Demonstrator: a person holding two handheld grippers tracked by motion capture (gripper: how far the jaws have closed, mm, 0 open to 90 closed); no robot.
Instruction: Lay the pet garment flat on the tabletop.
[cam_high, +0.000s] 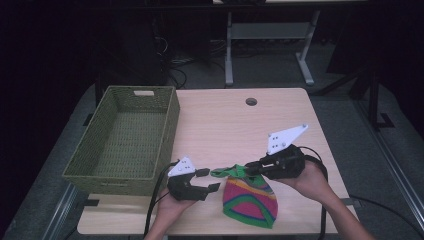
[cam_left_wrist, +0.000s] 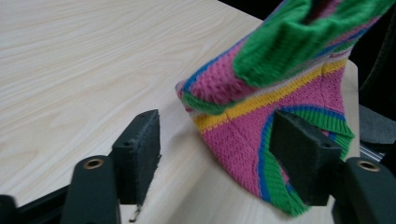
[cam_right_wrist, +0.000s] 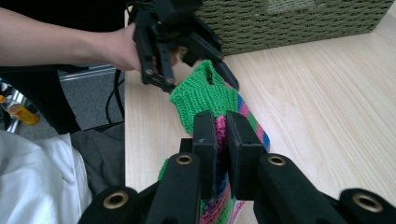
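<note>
Right hand-held gripper (cam_right_wrist: 221, 135): jaws clamped together on the knitted fabric just behind the green cuff, the piece being lifted by it.
Left hand-held gripper (cam_high: 206, 180): jaws apart, nothing pressed; the cuff end lies just beyond its tips.
Knitted striped hat (cam_high: 250, 199): hangs from the right hand-held gripper, its lower part resting on the counter (cam_high: 240, 125).
Handling: judged light, soft and limp; sagging and stretching are expected.
Grip point: the thicker ribbed cuff (cam_right_wrist: 203, 93) is judged best.
Basket (cam_high: 120, 172): beyond the left hand-held gripper.

The knitted hat (cam_high: 250, 197) carries pink, green, yellow and blue stripes with a plain green cuff. At ten o'clock, an olive-green woven basket (cam_high: 125, 137) on the pale wood-grain bench (cam_high: 280, 120).
</note>
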